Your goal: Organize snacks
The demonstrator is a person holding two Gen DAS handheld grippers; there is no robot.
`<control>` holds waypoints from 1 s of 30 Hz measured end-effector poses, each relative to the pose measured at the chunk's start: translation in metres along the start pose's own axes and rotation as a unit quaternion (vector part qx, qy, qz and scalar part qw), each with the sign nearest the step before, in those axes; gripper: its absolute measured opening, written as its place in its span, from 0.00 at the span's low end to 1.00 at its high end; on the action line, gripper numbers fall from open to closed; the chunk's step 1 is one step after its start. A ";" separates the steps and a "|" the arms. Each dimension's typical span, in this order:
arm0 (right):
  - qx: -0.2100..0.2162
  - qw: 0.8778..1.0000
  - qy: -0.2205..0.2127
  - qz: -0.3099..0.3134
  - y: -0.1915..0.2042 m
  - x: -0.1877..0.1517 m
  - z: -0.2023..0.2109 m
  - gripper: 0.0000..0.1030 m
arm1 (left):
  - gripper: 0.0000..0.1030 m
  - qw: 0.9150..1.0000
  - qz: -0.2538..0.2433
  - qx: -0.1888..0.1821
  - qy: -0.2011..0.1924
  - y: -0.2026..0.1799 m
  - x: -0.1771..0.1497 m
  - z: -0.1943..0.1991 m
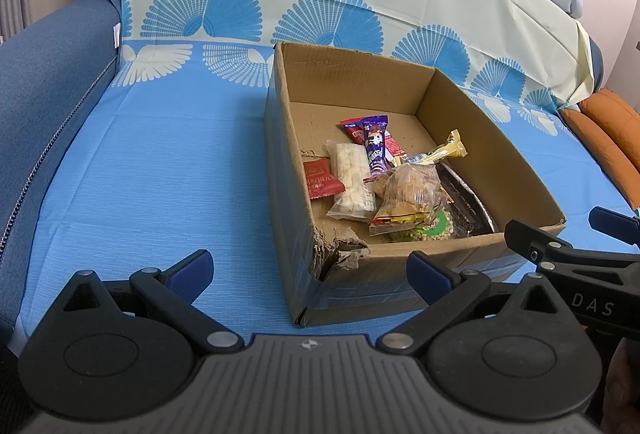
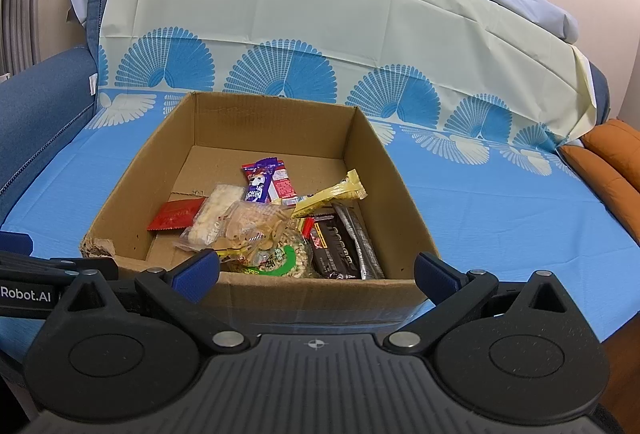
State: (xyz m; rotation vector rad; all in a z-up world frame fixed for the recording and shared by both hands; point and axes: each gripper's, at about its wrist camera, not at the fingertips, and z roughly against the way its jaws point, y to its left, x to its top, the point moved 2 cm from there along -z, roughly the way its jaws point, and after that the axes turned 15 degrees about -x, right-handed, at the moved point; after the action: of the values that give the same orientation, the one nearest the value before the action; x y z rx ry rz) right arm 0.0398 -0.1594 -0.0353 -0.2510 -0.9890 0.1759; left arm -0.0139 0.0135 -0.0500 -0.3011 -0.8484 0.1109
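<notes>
An open cardboard box point(image 1: 352, 90) point(image 2: 392, 178) stands on a blue patterned cloth. Inside lie several snack packs: a red sachet point(image 1: 322, 183) point(image 2: 176, 215), a pale rice bar point(image 1: 352, 176) point(image 2: 212, 212), a purple bar point(image 1: 376, 146) point(image 2: 260, 186), a yellow bar point(image 1: 440, 152) point(image 2: 332, 196), a clear bag of crackers point(image 1: 408, 190) point(image 2: 256, 224) and a dark chocolate pack point(image 2: 338, 254). My left gripper point(image 1: 310, 270) hovers open before the box's torn near-left corner, holding nothing. My right gripper point(image 2: 318, 270) is open at the box's near wall, empty too. In the left wrist view the right gripper point(image 1: 560, 234) shows at the right edge.
The blue cloth point(image 1: 160, 174) point(image 2: 500, 202) covers a sofa seat and runs up its back. A blue armrest point(image 1: 52, 66) bounds the left. Orange cushions point(image 1: 612, 130) point(image 2: 616, 162) lie at the right end. The box's near-left corner point(image 1: 340, 250) is torn.
</notes>
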 end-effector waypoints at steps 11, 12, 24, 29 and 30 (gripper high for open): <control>-0.003 1.000 0.002 0.001 0.000 -0.003 -0.002 0.99 | 1.00 1.000 -0.001 -0.002 0.000 0.001 0.000 -0.001; -0.003 1.000 0.002 0.001 0.000 -0.002 -0.002 0.99 | 1.00 1.000 -0.001 -0.002 0.000 0.001 0.000 -0.001; -0.003 1.000 0.003 0.002 0.000 -0.003 -0.002 0.99 | 1.00 1.000 0.001 -0.003 0.001 0.002 -0.001 -0.002; -0.003 1.000 0.002 0.002 0.000 -0.003 -0.002 0.99 | 1.00 1.000 0.004 -0.006 0.003 0.004 -0.002 -0.004; -0.003 1.000 0.002 0.002 0.000 -0.003 -0.002 0.99 | 1.00 1.000 0.003 -0.007 0.003 0.004 -0.002 -0.004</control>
State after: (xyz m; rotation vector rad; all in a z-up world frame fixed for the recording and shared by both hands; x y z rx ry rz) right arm 0.0401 -0.1601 -0.0387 -0.2587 -0.9846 0.1758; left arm -0.0125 0.0157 -0.0554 -0.3165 -0.8425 0.1108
